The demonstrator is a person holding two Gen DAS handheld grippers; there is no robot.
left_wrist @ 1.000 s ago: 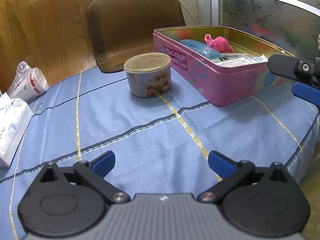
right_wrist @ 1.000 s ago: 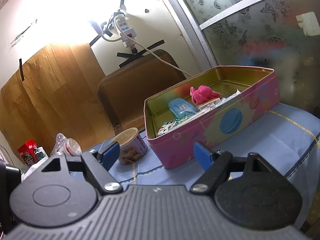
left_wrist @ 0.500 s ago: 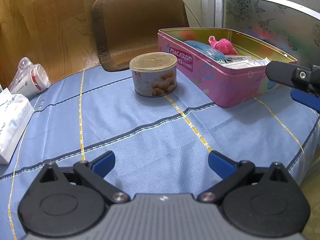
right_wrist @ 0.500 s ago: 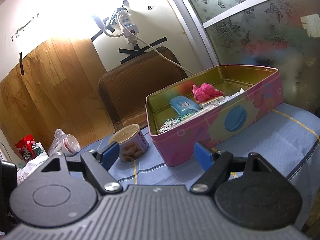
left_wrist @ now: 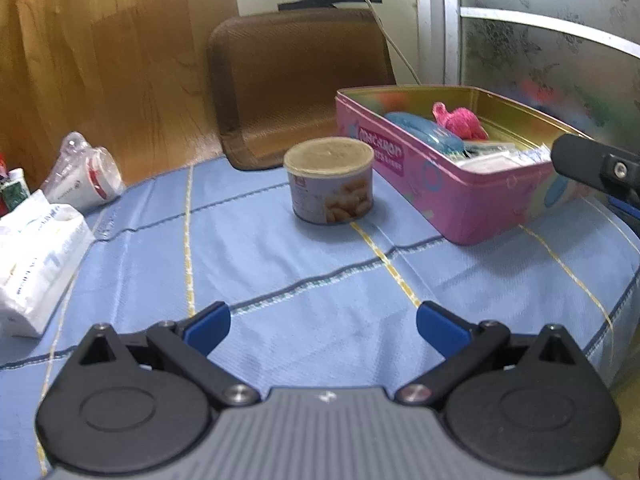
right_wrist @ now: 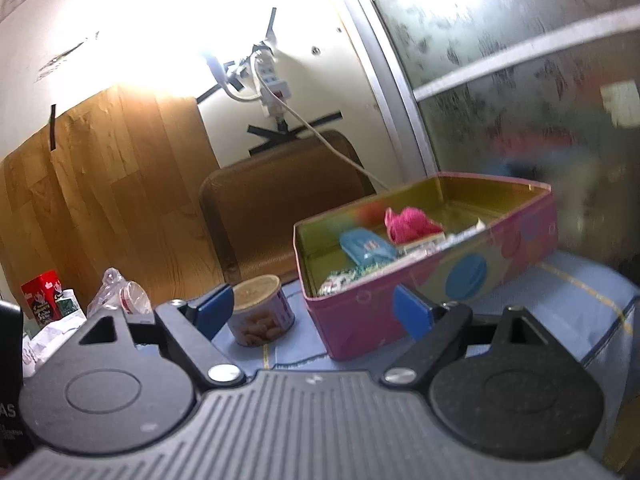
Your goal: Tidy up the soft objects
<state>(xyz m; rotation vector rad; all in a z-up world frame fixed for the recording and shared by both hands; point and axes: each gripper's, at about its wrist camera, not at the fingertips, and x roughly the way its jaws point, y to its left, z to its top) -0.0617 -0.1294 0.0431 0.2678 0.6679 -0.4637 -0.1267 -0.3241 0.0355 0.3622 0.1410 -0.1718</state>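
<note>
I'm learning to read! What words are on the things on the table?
"macaron": on the pink tin, with a blurred line under it.
Round can: label too blurred to read.
White tissue pack: print too blurred.
Red box: print too small.

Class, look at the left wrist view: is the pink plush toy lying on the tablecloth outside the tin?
No, the pink plush toy sits inside the open pink tin, next to a blue case.
</note>
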